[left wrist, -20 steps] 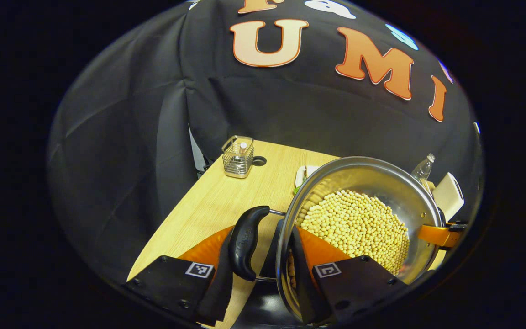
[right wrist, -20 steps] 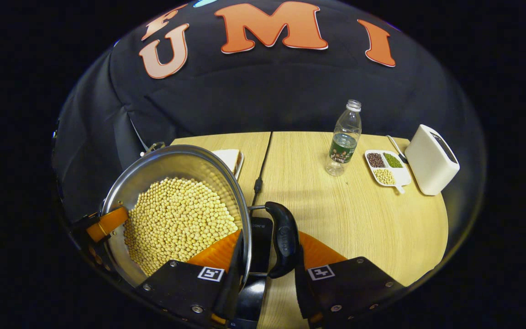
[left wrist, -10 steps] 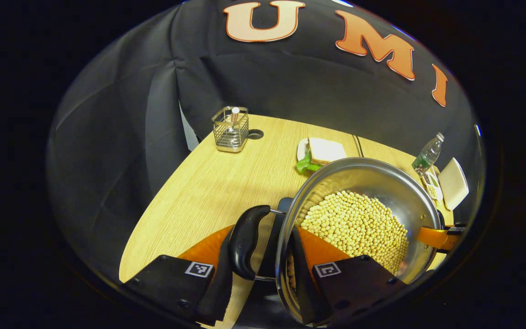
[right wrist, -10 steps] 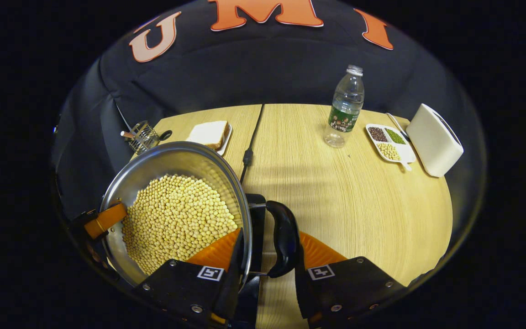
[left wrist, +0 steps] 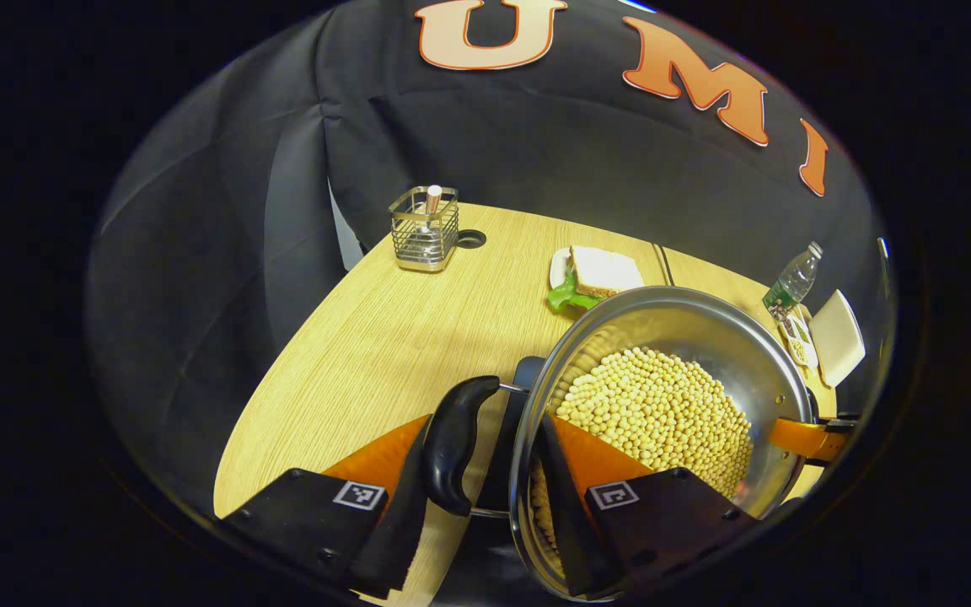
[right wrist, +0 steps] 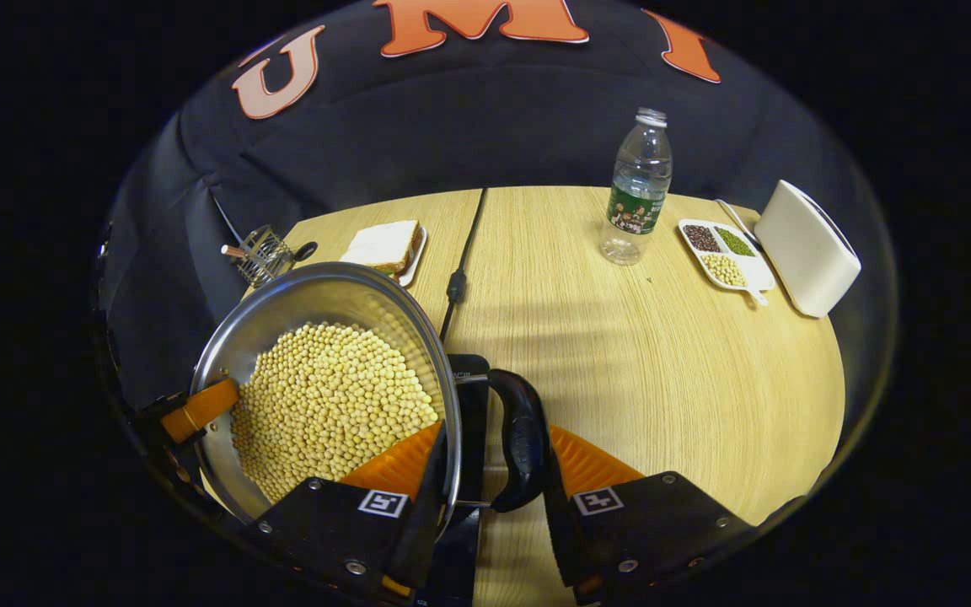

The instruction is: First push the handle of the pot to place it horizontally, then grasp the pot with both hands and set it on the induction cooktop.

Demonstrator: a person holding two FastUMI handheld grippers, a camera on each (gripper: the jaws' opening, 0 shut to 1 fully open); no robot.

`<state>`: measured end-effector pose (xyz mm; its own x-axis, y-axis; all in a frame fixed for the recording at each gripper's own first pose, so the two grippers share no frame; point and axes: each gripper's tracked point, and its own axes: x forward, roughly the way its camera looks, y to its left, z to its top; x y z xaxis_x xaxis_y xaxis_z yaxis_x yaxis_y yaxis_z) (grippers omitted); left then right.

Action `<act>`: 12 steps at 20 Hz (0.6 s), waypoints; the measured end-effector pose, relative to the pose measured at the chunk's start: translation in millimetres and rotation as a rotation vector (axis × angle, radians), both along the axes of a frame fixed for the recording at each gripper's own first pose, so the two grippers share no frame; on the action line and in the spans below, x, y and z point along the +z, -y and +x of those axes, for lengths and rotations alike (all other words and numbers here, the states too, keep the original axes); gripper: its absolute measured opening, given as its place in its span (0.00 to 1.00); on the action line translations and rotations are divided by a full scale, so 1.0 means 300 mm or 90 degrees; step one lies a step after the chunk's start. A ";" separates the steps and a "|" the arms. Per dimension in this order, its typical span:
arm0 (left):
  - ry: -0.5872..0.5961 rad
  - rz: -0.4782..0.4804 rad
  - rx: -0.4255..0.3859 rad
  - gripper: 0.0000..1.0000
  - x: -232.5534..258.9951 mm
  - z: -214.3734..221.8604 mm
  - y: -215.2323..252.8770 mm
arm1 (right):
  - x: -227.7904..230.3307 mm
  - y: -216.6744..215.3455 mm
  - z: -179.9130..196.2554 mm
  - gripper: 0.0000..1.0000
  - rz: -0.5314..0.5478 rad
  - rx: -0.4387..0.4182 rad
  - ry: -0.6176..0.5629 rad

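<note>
Now both claws grip pot [left wrist: 662, 405] handles, soybeans [right wrist: 334, 405] inside

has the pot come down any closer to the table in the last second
Yes. In the right gripper view the pot keeps its place between the fingers, while the water bottle and table have slid up the picture, so pot and grippers have sunk toward the table.

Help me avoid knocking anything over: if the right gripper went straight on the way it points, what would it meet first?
Past the pot handle the right gripper holds, bare table follows; the bottle looks nearest that line.
</note>
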<state>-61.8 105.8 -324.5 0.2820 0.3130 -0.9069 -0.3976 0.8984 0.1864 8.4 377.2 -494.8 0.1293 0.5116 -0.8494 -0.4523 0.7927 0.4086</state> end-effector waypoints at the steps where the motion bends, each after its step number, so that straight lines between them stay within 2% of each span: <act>1: 0.008 0.001 0.005 0.78 0.005 0.006 -0.002 | 0.006 -0.001 -0.010 0.59 0.008 0.008 -0.003; 4: 0.033 0.020 0.009 0.77 0.079 0.006 -0.013 | 0.071 0.029 0.038 0.67 0.057 0.019 0.053; 7: 0.065 0.059 -0.007 0.86 0.178 0.038 -0.006 | 0.172 0.153 0.109 0.76 0.086 0.011 0.124; 10: 0.132 0.109 -0.042 0.92 0.323 0.142 0.046 | 0.297 0.380 0.266 0.82 0.101 -0.015 0.228; 12: 0.186 0.128 -0.071 0.91 0.423 0.226 0.118 | 0.410 0.572 0.411 0.83 0.100 -0.039 0.299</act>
<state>6.0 70.4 -197.6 0.5619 0.4303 -0.7065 -0.3624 0.8958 0.2573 131.7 205.7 -371.8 0.5132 0.6087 -0.6051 -0.5707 0.7686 0.2891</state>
